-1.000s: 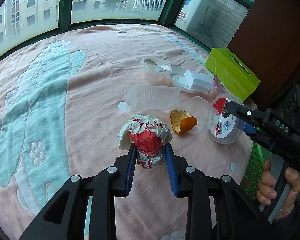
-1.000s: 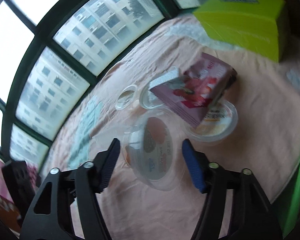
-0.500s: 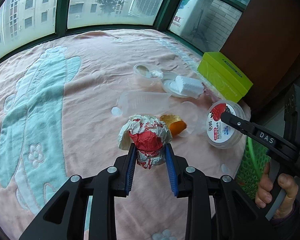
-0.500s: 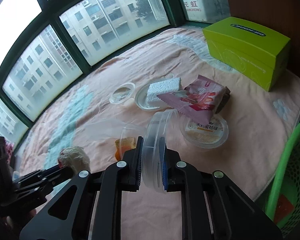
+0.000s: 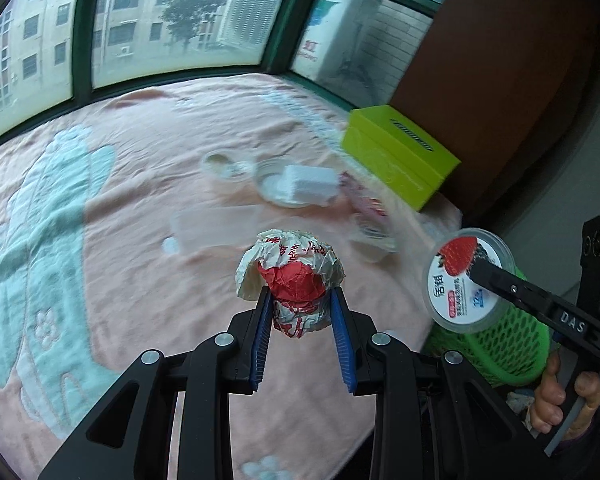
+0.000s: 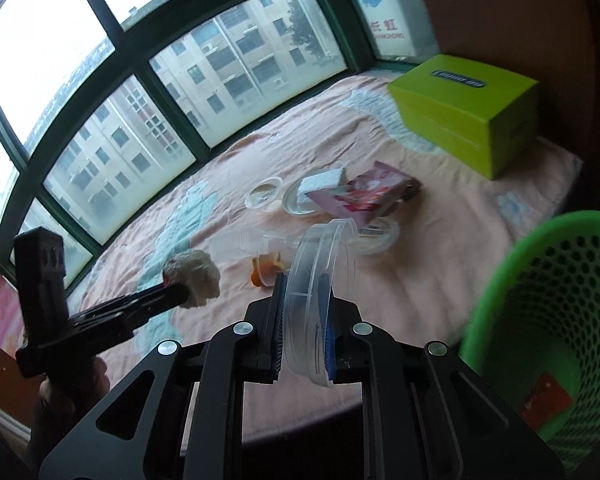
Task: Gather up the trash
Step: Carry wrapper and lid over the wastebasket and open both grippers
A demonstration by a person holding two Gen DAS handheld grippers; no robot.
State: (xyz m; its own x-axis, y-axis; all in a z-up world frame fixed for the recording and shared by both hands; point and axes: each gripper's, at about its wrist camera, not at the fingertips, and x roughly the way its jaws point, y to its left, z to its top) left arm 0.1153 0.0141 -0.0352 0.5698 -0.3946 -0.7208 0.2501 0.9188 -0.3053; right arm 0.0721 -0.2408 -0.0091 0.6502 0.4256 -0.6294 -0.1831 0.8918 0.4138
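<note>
Crumpled wrapper, white paper with a red core: pinched low between the blue pads of the left tongs, bulk bulging above the tips. Held clear of the blanket, off the bed surface. Low grip likely because the ball is soft; squeezing the narrow base keeps it from slipping out.

Clear plastic cup with a strawberry-label lid: clamped edge-on in the right tongs, jaws closed tight across its thin side. In the left view the lid face shows, hanging right over the green basket. Edge grip suits a wide, shallow tub that would not fit between the jaws flat.

Basket sits off the bed's edge on the right side, mesh wall, a red scrap already at the bottom. Both loads are lifted and on the basket side; my read is the cup goes in first, wrapper after.

Left on the blanket, bunched mid-bed: orange peel, pink snack packet, a white block on a round lid, a small clear lid, another tub. Lime-green box near the wall, apart from the trash.
</note>
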